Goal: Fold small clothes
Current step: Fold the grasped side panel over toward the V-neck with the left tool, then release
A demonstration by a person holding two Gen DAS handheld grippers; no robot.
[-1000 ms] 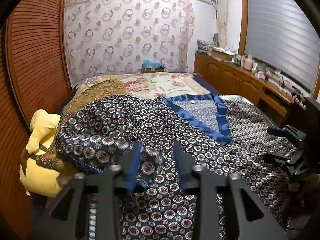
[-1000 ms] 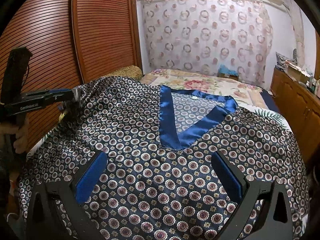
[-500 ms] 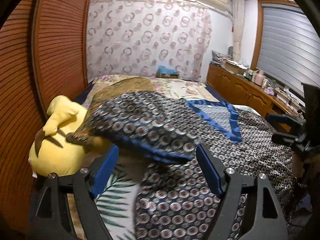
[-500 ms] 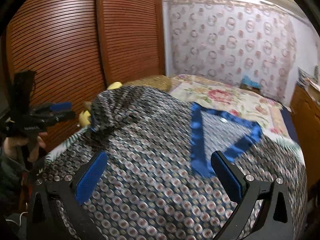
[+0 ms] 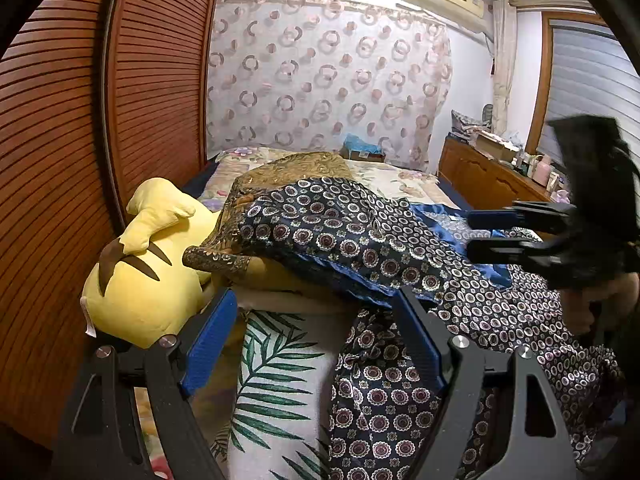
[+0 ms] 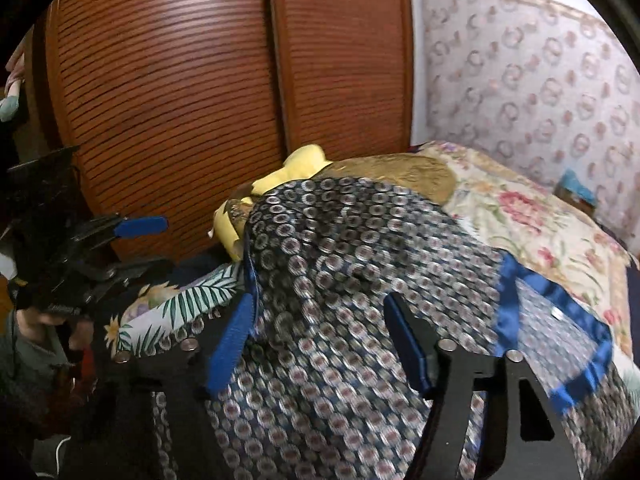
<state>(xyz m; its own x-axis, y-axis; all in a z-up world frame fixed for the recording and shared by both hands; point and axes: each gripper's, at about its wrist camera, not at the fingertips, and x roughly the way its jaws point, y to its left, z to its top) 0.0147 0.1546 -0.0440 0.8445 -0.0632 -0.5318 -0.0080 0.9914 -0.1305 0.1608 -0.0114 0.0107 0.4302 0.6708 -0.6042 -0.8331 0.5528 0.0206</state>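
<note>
A navy patterned garment [image 5: 400,248] with a blue satin neckline lies spread on the bed; it also fills the right wrist view [image 6: 344,280]. Its left sleeve is folded over onto the body. My left gripper [image 5: 316,340] is open and empty, above the bed's left edge beside the garment's hem. My right gripper [image 6: 320,332] is open and empty, hovering over the garment; it also shows at the right of the left wrist view [image 5: 496,236]. The left gripper shows at the left of the right wrist view [image 6: 140,244].
A yellow plush toy [image 5: 148,272] lies at the bed's left side against the slatted wooden wardrobe [image 5: 80,140]. A gold patterned pillow [image 5: 296,168] lies behind the garment. A leaf-print sheet [image 5: 276,372] covers the bed. A wooden dresser [image 5: 492,180] stands at the right.
My left gripper let go of the sleeve, opened and pulled back to the left. The sleeve dropped folded onto the garment. My right gripper swung left over the garment.
</note>
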